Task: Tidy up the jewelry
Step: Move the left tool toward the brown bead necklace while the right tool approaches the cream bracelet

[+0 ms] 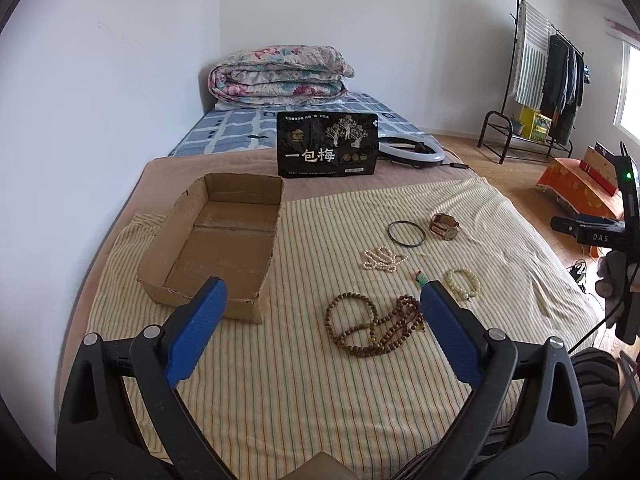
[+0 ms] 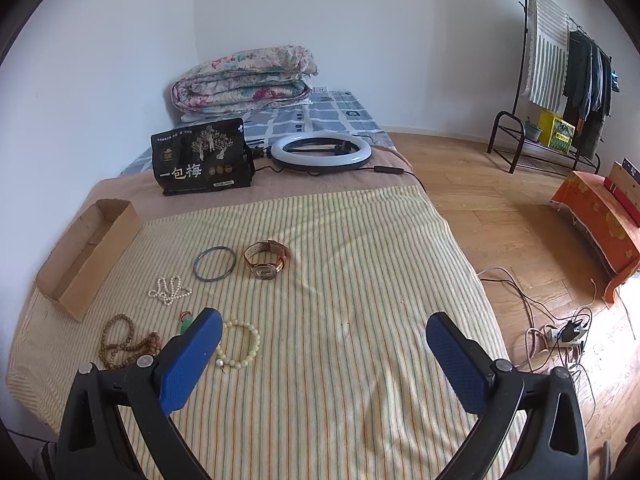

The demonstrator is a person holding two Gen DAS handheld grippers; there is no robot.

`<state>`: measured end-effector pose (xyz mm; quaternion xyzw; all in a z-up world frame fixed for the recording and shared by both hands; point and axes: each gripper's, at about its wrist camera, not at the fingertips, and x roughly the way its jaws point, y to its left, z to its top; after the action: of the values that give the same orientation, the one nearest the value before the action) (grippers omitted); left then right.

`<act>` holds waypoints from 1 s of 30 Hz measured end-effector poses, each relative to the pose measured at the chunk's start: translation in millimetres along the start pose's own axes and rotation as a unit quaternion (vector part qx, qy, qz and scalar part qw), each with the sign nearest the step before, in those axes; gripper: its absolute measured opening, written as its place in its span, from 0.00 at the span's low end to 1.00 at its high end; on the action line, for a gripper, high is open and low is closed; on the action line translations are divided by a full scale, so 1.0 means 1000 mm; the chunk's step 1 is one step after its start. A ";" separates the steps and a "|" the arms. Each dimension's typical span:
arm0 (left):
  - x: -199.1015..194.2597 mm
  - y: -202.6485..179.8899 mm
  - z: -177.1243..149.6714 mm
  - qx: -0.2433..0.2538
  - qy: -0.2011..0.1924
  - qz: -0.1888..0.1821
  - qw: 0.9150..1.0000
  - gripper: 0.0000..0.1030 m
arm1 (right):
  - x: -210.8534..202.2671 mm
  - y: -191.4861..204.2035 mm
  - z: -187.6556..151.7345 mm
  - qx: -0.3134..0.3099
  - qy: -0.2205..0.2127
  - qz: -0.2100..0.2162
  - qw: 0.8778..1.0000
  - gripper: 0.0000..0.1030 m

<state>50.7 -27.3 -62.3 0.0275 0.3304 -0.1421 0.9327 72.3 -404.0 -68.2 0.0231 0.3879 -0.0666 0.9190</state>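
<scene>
An empty open cardboard box sits on the striped cloth at the left; it also shows in the right wrist view. Jewelry lies to its right: a brown wooden bead string, a pearl strand, a dark bangle, a wristwatch, a pale bead bracelet and a small green pendant. My left gripper is open above the cloth between box and beads. My right gripper is open, right of the bracelet.
A black snack bag stands behind the box. A ring light and a folded floral quilt lie farther back. A clothes rack stands on the wooden floor to the right, with cables and a power strip.
</scene>
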 end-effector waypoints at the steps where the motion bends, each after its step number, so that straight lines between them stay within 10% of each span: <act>1: 0.005 -0.003 -0.001 0.009 0.006 -0.002 1.000 0.91 | 0.002 0.000 0.001 -0.005 0.001 0.001 1.000 1.00; 13: 0.069 -0.042 -0.031 0.073 0.087 -0.057 0.992 0.90 | 0.040 0.015 -0.007 -0.075 0.039 0.034 0.996 1.00; 30: 0.152 -0.060 -0.071 0.106 0.173 -0.031 0.979 0.90 | 0.089 0.025 -0.030 -0.072 0.091 0.077 0.990 1.00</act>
<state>103.2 -112.1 -210.4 0.1402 0.4709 -0.1978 0.8482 116.3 -385.7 -153.4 -0.0073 0.4705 0.0353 0.8816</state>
